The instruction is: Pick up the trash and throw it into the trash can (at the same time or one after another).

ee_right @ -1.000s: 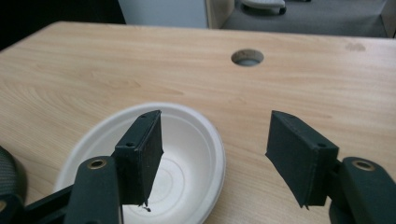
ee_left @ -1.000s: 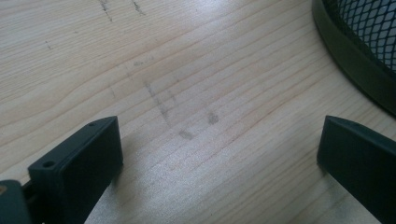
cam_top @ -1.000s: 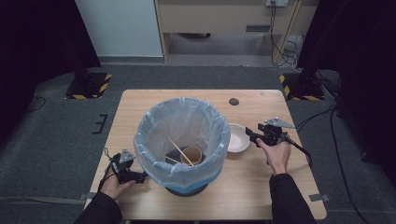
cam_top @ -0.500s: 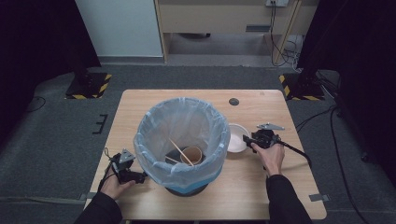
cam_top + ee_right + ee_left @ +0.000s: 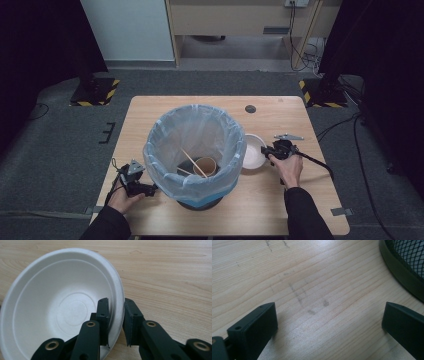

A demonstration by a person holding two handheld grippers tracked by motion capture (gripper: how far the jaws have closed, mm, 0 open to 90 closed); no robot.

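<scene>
Bowl (image 5: 62, 307) rim between right claw (image 5: 116, 315) jaws — closing, tilted.

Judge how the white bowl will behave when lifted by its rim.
The white bowl looks thin and moulded, so probably light and a bit flexible. The right tongs pinch one rim edge, so it may sag or swing. Its smooth wall could slip in the narrow pads.

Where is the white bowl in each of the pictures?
High view: the white bowl sits right of centre, between the lined bin and the right gripper.
Left gripper view: the bowl is not in it.
Right gripper view: the bowl covers the left half, its rim between the right gripper's jaws, which have just been closing on it.
Shared landmark: the wooden table.
</scene>
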